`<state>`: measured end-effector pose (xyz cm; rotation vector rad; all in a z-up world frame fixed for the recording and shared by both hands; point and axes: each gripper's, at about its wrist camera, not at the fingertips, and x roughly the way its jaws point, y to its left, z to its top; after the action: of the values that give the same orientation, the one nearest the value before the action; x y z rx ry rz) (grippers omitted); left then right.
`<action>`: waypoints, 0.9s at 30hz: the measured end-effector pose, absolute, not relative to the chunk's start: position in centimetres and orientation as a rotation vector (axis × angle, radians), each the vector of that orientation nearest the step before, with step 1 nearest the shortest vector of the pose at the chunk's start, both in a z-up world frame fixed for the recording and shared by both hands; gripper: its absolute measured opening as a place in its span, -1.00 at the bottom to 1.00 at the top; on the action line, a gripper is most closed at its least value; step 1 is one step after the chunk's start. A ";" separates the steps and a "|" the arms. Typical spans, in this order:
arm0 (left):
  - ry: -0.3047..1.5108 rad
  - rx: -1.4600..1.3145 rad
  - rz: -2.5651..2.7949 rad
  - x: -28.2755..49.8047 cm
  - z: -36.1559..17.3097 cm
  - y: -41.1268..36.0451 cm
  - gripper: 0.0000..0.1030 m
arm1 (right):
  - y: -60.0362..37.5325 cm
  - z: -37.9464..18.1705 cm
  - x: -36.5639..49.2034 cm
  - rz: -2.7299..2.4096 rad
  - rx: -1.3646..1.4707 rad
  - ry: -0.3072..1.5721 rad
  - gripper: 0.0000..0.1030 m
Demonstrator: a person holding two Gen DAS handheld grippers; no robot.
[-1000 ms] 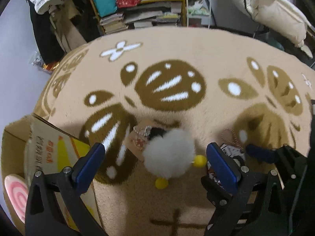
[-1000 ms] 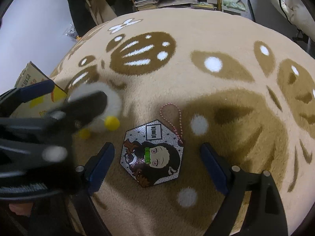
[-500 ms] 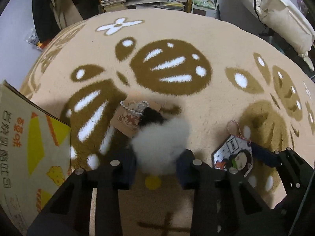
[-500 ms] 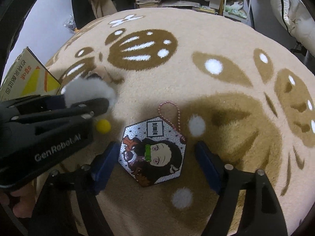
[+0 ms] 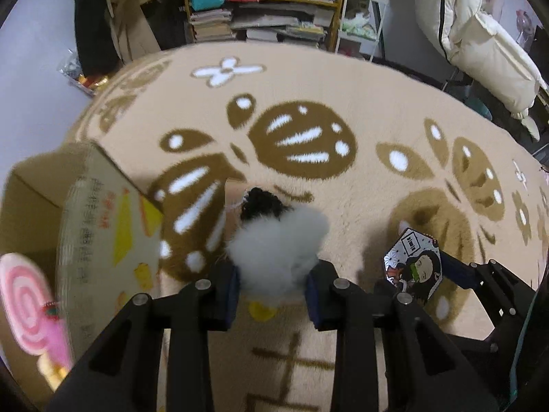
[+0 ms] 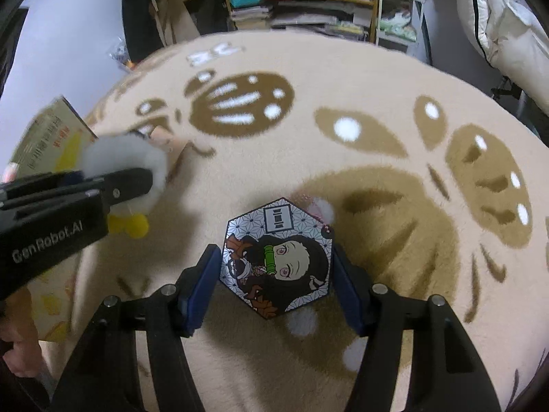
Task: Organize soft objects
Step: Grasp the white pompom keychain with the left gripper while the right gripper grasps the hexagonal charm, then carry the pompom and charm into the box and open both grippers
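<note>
Midway: both pickups made, boxing still to do.
Left gripper [image 5: 271, 286] jaws pinched on white pom-pom toy [image 5: 278, 243]; right gripper [image 6: 276, 281] jaws clamped on hexagonal charm [image 6: 278, 257], above rug [image 6: 360, 79]. Cardboard box [image 5: 103, 237] alongside, lollipop plush [image 5: 25, 305] already inside.

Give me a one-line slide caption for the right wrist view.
Right gripper clamps a hexagonal anime charm above the tan rug.

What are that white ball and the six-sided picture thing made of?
The white pompom toy looks like fluffy faux fur: its wispy outline bulges between the left gripper fingers. The hexagonal anime charm looks like stiff, printed plastic, perhaps acrylic: crisp flat edges.
</note>
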<state>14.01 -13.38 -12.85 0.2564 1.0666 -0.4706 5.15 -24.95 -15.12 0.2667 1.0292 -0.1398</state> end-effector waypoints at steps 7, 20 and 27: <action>0.975 0.297 -0.422 11.7 -8.8 -11.8 -0.42 | -23.4 -11.3 3.9 -0.108 0.232 0.978 0.31; 0.886 0.223 -0.348 9.9 -1.5 -5.2 -0.42 | -16.4 -2.8 2.2 0.009 0.135 0.790 0.31; 0.886 0.177 -0.291 9.4 0.4 -0.3 -0.42 | -12.2 -1.5 2.0 0.070 0.097 0.769 0.30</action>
<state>9.40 -0.31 0.44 0.1769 0.8863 -0.2907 1.99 -12.18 -1.49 0.0971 0.7686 0.0696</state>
